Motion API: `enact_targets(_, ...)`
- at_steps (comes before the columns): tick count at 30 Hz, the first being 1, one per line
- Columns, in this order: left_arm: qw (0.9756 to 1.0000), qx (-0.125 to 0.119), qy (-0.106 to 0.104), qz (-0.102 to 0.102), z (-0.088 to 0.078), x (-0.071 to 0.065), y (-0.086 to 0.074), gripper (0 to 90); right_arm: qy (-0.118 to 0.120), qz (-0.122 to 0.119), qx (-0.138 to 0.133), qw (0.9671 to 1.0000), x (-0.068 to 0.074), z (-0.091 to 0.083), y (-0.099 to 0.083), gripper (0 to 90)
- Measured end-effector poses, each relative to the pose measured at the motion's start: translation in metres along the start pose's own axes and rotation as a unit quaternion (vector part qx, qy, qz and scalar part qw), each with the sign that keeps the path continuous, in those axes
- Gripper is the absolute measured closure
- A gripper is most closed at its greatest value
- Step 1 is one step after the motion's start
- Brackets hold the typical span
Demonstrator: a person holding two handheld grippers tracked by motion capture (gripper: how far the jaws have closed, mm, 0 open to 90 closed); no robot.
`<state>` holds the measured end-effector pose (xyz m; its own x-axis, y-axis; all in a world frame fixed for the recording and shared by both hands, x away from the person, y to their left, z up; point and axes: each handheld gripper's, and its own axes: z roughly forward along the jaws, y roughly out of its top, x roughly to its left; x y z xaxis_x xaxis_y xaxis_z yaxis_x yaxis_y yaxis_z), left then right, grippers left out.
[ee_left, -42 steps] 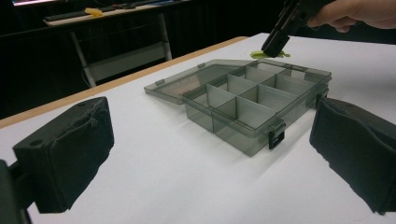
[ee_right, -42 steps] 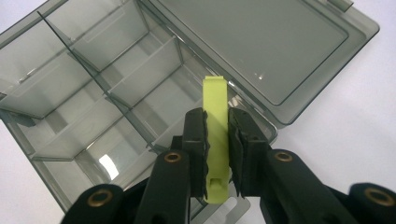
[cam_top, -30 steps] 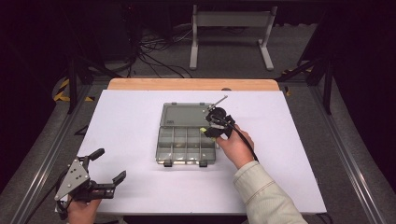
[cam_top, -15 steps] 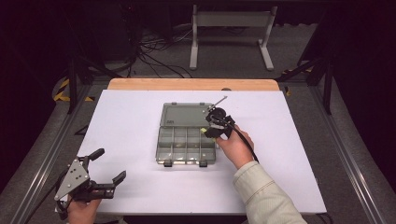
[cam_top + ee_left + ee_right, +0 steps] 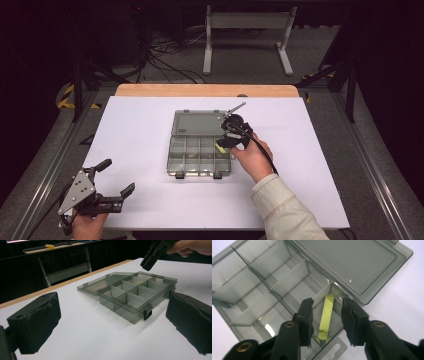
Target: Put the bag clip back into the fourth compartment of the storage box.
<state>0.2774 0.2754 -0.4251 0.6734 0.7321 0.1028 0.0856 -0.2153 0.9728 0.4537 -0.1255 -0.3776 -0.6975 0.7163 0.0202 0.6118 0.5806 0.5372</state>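
Observation:
A smoky translucent compartment box [image 5: 200,150] lies open mid-table, its lid [image 5: 197,122] folded flat behind it. My right gripper [image 5: 231,141] hangs over the box's far right compartment. In the right gripper view the jaws of this gripper [image 5: 327,302] stand open on either side of a yellow-green strip [image 5: 327,315], which lies in that compartment with a gap to each pad. The strip [image 5: 219,147] peeks out beside the gripper in the high view. My left gripper [image 5: 118,175] rests open at the table's near left corner with nothing between its pads [image 5: 35,322], facing the box [image 5: 130,295].
The white table top [image 5: 310,165] has free room on all sides of the box. A wooden edge [image 5: 205,90] runs along the far side. Beyond it are a metal stand [image 5: 245,30] and cables on the floor. Metal rails [image 5: 45,165] flank the table.

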Motion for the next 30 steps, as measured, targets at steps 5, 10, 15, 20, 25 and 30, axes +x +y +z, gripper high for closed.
enact_targets(5,1.0,0.002,-0.002,-0.001,0.0,0.0,0.0,0.5,0.001,-0.006,-0.024,0.9997,0.005,-0.012,-0.001,45.9)
enact_targets(10,1.0,0.004,-0.003,0.0,0.001,0.0,0.0,0.5,-0.003,-0.017,-0.046,0.9988,0.01,-0.026,-0.004,33.2)
enact_targets(15,1.0,-0.001,-0.001,-0.001,0.0,0.0,0.0,0.5,-0.008,-0.029,-0.07,0.9971,0.016,-0.04,-0.008,26.6)
enact_targets(20,1.0,0.002,-0.002,-0.001,0.0,0.0,0.001,0.5,0.002,-0.04,-0.098,0.9943,0.022,-0.057,-0.016,20.5)
enact_targets(25,1.0,0.001,-0.002,-0.002,0.001,0.0,0.0,0.5,0.004,-0.047,-0.117,0.9919,0.026,-0.071,-0.023,18.1)
enact_targets(30,1.0,0.001,-0.002,-0.002,0.001,-0.001,0.0,0.5,0.005,-0.058,-0.14,0.9885,0.03,-0.086,-0.034,15.8)
